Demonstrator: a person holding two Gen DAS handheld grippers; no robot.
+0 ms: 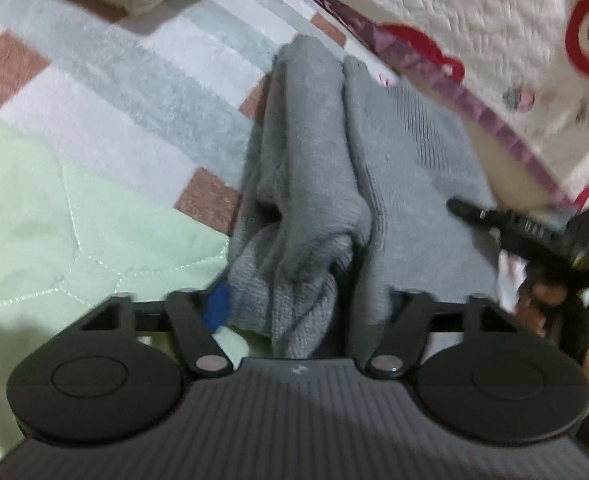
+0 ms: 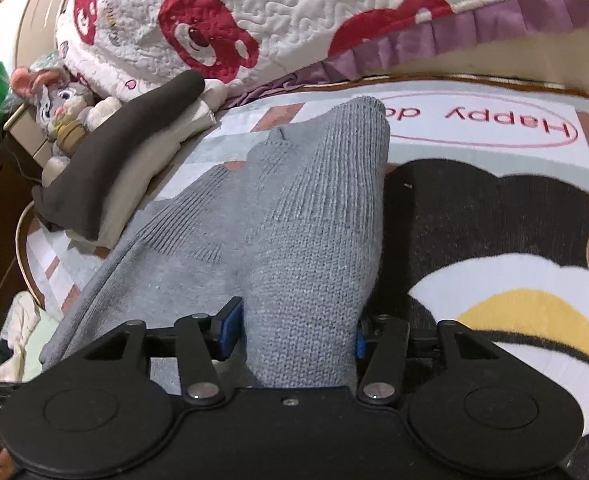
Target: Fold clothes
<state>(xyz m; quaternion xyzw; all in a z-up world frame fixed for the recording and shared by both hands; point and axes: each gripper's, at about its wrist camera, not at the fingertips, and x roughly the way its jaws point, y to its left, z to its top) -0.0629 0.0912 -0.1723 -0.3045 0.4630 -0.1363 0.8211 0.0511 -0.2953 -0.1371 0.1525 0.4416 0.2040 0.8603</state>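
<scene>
Grey knit garment (image 2: 306,240) bunched between the pads of both the right gripper (image 2: 294,332) and left gripper (image 1: 306,308), each clamping a fold.

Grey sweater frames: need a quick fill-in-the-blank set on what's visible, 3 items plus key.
1. The knit garment bunched between both grippers is ____ in colour.
2. The white quilt behind it is printed with red ____.
3. The pink lettering on the blanket, upside down in the right wrist view, begins with the word ____.

Missing words: grey; bears; Happy
</scene>
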